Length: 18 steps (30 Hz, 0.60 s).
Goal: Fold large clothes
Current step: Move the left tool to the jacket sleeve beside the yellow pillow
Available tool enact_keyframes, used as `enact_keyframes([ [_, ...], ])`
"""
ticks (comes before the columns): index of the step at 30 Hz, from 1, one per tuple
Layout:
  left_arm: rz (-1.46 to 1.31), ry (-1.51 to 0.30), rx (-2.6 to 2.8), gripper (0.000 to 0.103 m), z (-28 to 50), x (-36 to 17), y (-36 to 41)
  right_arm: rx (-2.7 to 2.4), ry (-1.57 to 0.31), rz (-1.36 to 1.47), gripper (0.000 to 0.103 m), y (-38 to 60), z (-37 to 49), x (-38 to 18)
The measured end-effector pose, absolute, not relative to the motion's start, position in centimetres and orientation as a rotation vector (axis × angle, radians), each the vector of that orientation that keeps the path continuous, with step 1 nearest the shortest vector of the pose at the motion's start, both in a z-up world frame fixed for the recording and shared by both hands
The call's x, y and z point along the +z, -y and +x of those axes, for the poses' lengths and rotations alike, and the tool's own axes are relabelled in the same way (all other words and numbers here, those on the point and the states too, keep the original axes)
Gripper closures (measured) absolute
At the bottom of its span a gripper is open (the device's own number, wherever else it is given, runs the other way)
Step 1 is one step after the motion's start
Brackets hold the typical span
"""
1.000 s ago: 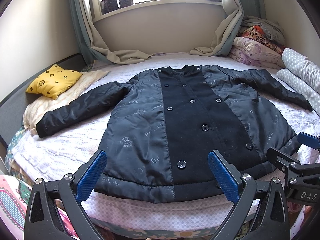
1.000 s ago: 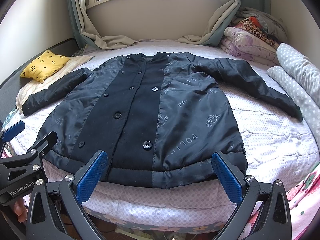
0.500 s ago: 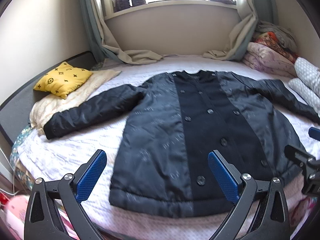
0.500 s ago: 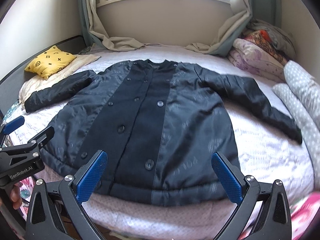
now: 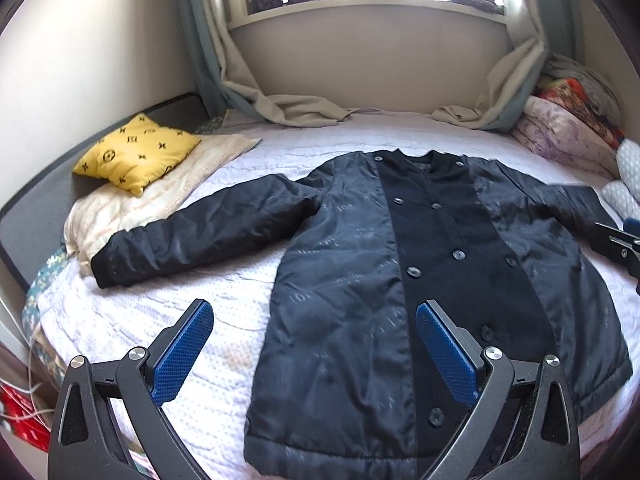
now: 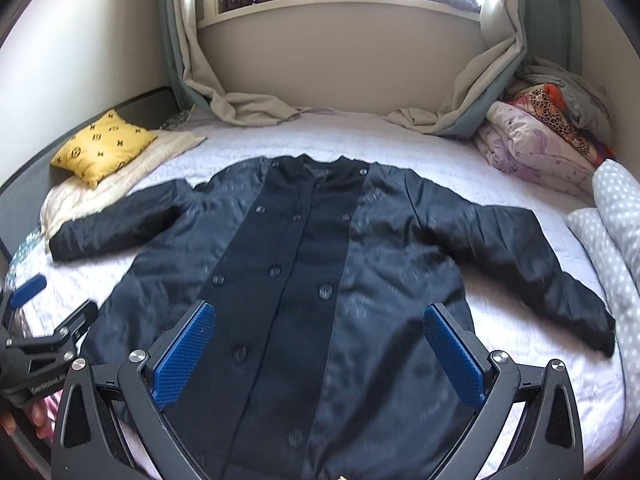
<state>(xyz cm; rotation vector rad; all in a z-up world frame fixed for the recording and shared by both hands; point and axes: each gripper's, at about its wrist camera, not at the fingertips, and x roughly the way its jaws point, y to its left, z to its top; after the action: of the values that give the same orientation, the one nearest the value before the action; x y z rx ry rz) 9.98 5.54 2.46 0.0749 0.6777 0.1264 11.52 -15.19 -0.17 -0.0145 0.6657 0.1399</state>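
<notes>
A large dark navy jacket (image 5: 400,280) with a black buttoned front panel lies flat and face up on the bed, both sleeves spread out. It also shows in the right wrist view (image 6: 320,280). My left gripper (image 5: 314,354) is open and empty, hovering over the jacket's lower left part and the bedsheet. My right gripper (image 6: 320,354) is open and empty, hovering over the jacket's lower middle. The left gripper also shows at the left edge of the right wrist view (image 6: 40,320), and the right one at the right edge of the left wrist view (image 5: 624,240).
The bed (image 5: 180,300) has a white textured cover. A yellow cushion (image 5: 136,156) lies on a cream blanket at the far left. Folded quilts (image 6: 540,148) and a dotted duvet (image 6: 616,208) are piled at the right. Curtains (image 6: 248,108) drape onto the bed under the window.
Both grippers have moved forward and up over the jacket's hem. The left one has also shifted left, so the left sleeve is nearer its centre. The jacket has not moved.
</notes>
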Motion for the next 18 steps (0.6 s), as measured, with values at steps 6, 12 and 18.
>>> enact_keyframes([
  [6,0.0,-0.726,0.171,0.0,13.3,2.9,-9.1,0.201,-0.718,0.031,0.0,16.7,15.8,-1.1],
  [12,-0.065,-0.76,0.219,0.0,16.6,3.9,-12.9,0.169,-0.73,0.025,0.0,18.6,17.4,-2.4],
  [18,-0.166,-0.78,0.239,0.0,19.6,6.1,-18.0,0.181,-0.788,0.079,0.0,19.7,18.4,-3.5],
])
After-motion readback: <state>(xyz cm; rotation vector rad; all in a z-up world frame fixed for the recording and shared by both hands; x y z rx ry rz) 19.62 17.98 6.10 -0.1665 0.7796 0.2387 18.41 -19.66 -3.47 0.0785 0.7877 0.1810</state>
